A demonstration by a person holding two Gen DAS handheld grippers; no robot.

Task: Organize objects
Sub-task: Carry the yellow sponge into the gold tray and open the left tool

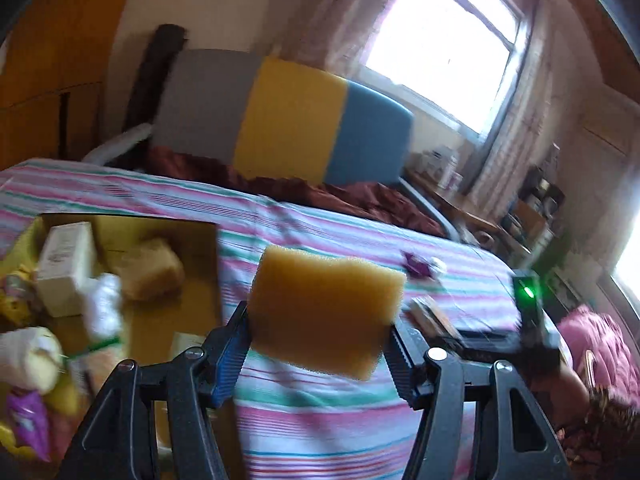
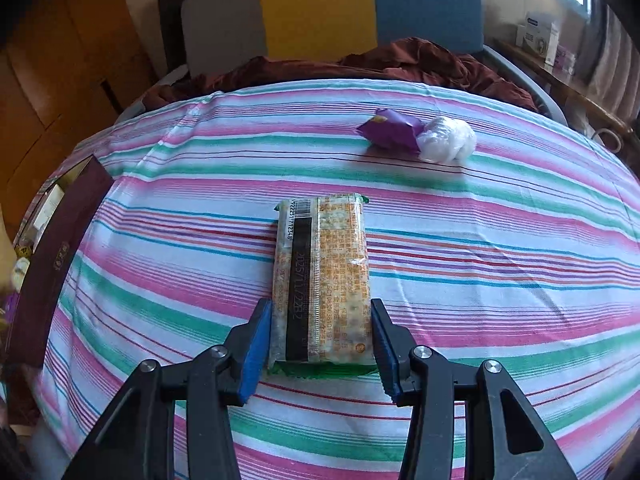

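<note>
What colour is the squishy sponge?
The sponge is yellow-orange, like honey. It shows best in the left wrist view.

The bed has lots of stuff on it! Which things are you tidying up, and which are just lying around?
Being tidied:
yellow sponge, held in the left gripper
cracker packet, between the right gripper's pads
purple wrapper and white plastic bundle
box with items inside

Just lying about:
maroon blanket
colourful headboard
shelf boxes

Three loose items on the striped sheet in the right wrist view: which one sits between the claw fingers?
The long cracker packet, printed side up with a barcode. The purple packet and clear plastic ball lie farther back, touching each other, clear of the right claw.
</note>
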